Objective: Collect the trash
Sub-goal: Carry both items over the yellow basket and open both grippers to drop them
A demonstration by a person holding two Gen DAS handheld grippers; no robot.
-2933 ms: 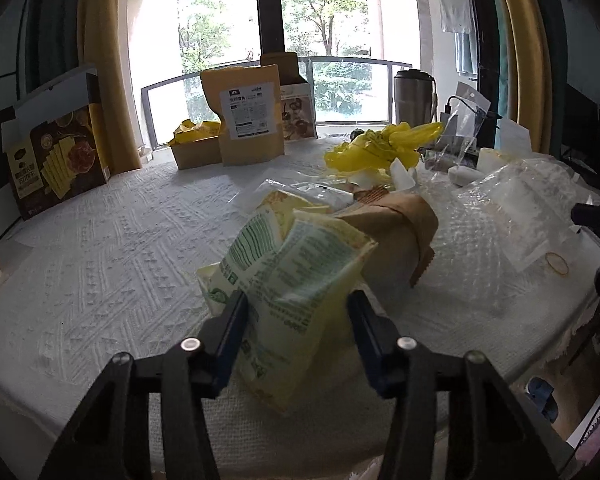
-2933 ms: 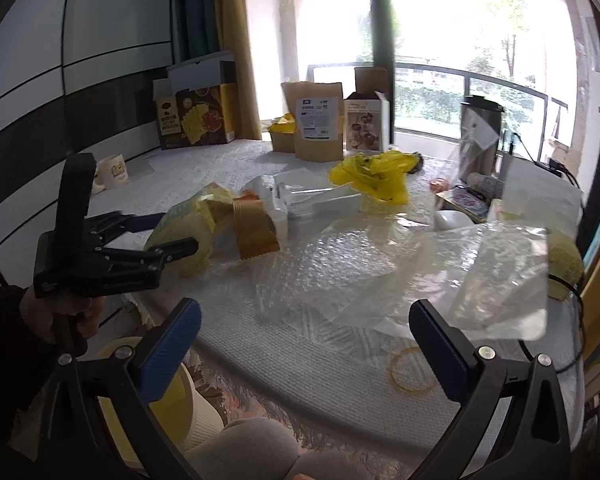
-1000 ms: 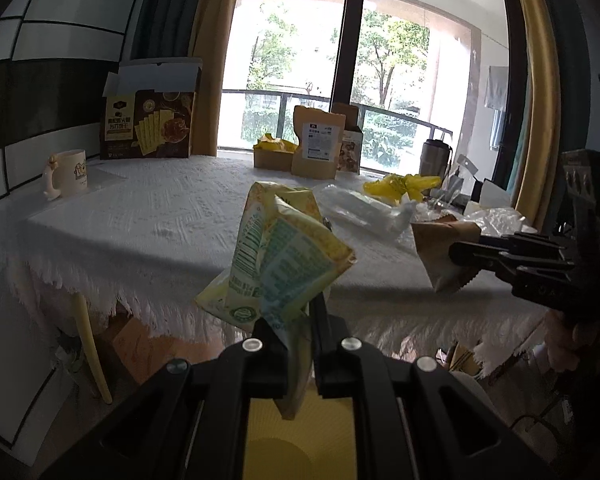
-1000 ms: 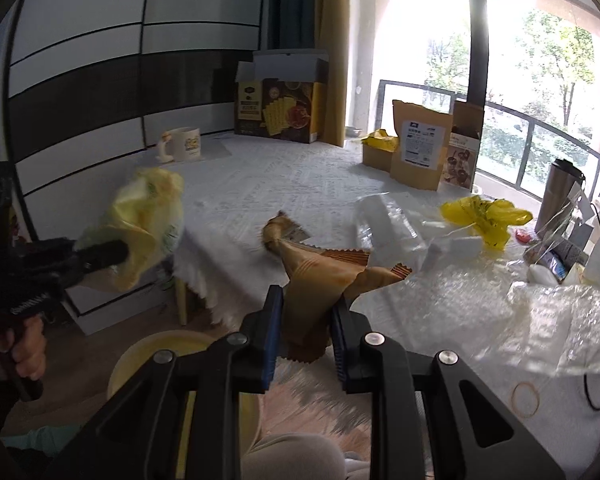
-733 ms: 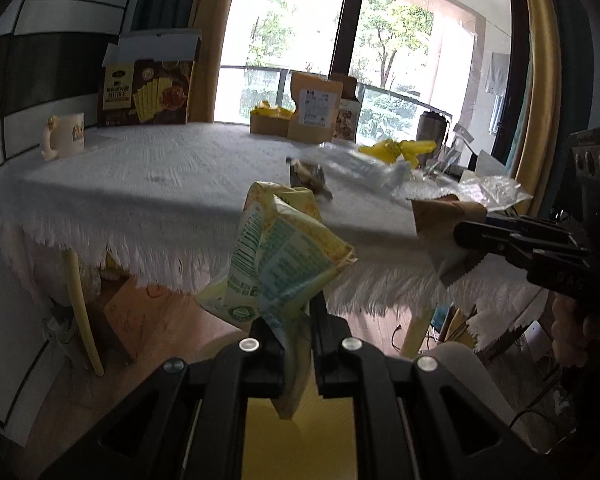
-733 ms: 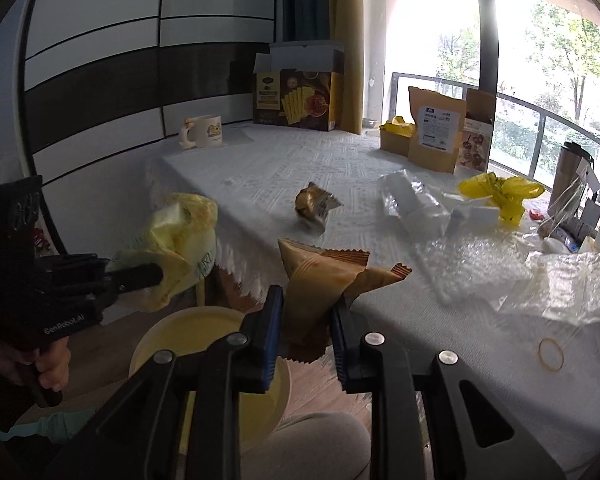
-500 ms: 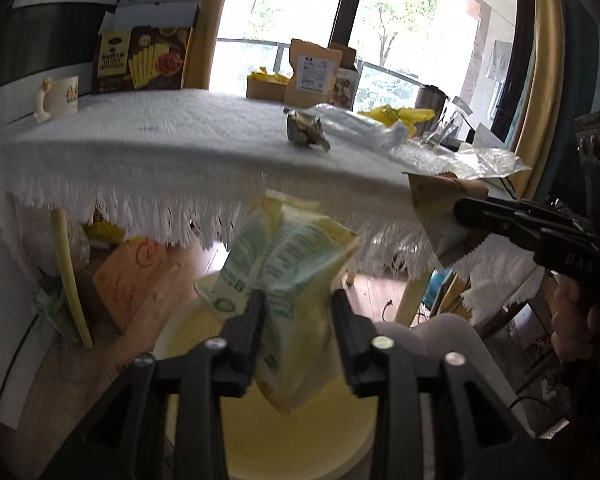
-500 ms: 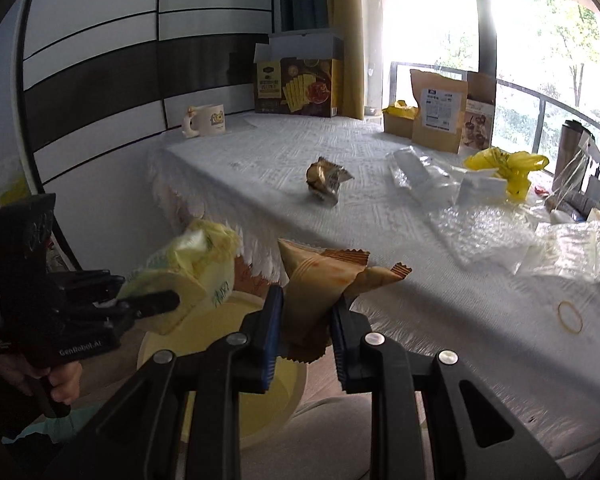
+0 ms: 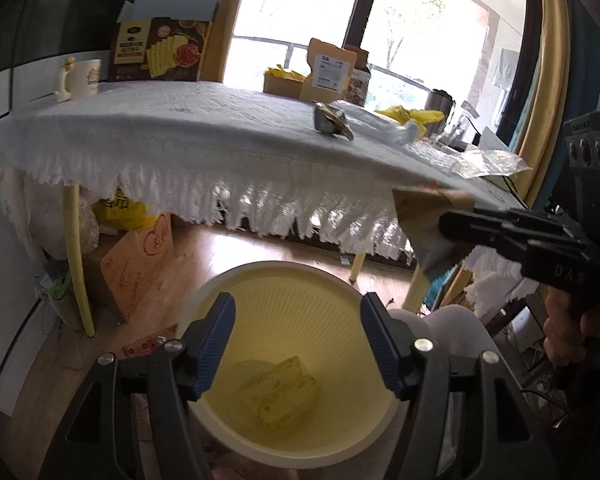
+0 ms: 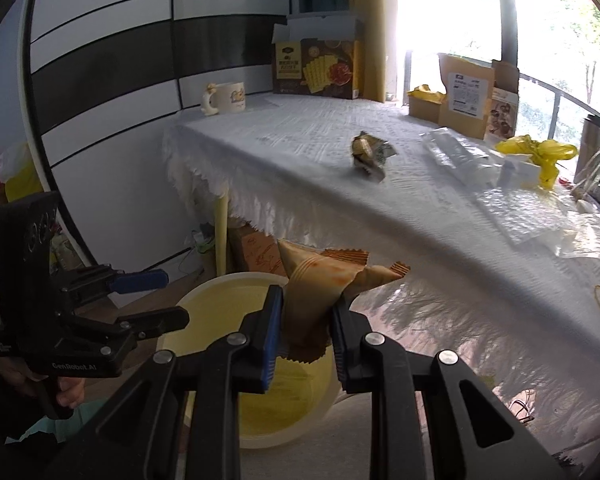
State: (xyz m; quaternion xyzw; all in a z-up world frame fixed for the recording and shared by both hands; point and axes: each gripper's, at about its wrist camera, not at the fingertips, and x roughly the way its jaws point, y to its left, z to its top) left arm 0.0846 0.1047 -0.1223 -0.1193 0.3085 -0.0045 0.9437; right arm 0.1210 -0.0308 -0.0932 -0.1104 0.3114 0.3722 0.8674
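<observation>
Left wrist view, bottom of frame: the left gripper (image 9: 296, 340) hangs wide open and empty over the yellow bin (image 9: 236, 284), where a yellow-green snack packet (image 9: 280, 388) lies at the bottom. In the right wrist view, lower centre, the right gripper (image 10: 306, 332) is closed on a brown snack wrapper (image 10: 320, 280), pinched across its crumpled middle just above the bin's rim. The wrapper looks light, thin and crinkly; it should crush rather than resist, and its slick film could slide out of a loose pinch, so the bunched middle or a crimped end seam seems the best hold. Farther back, at centre frame, a crumpled foil wrapper (image 10: 370, 154) sits on the white tablecloth (image 10: 300, 140), well apart from the clear plastic bags (image 10: 456, 152) and the yellow plastic bag (image 10: 540, 152) toward the right. At the far edge stand a mug (image 10: 228, 98) and a cracker box (image 10: 320, 64), upper centre.
</observation>
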